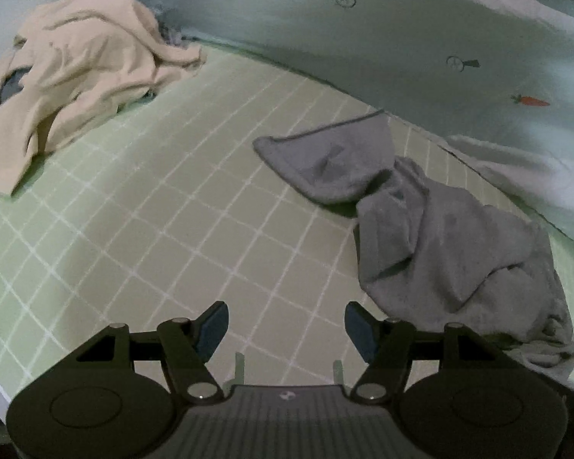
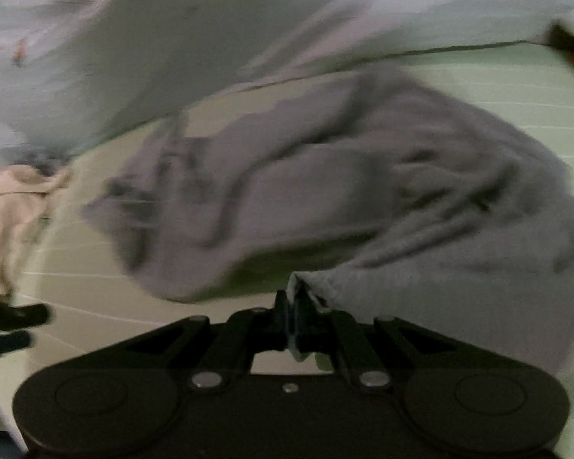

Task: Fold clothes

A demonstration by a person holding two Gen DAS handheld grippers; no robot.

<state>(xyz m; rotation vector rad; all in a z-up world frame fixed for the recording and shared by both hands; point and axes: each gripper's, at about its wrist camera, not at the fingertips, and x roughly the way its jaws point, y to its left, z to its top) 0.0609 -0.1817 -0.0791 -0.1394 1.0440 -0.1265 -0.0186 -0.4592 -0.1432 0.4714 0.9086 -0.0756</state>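
Right at my right gripper [image 2: 295, 306], the two fingers are pinched together on an edge of the grey garment [image 2: 363, 191]; a small fold of its hem sticks up between the tips. From there the cloth spreads away in rumpled, twisted folds across the green checked sheet [image 2: 555, 114], and part of it is lifted clear of the bed just ahead of my fingers, with shadow under it. This view is blurred, so I cannot tell what kind of garment it is.

My left gripper [image 1: 285, 329] hangs above a bare stretch of sheet [image 1: 153, 229] with its jaws spread wide and nothing between the blue pads [image 1: 212, 331]. The grey garment [image 1: 421, 229] lies to its right, one flat end pointing toward the middle of the bed, the rest bunched. A beige garment [image 1: 76, 76] sits crumpled in a heap at the far left corner, well apart from the grey one. A pale blue quilt [image 1: 440, 38] printed with small carrots runs along the far side.
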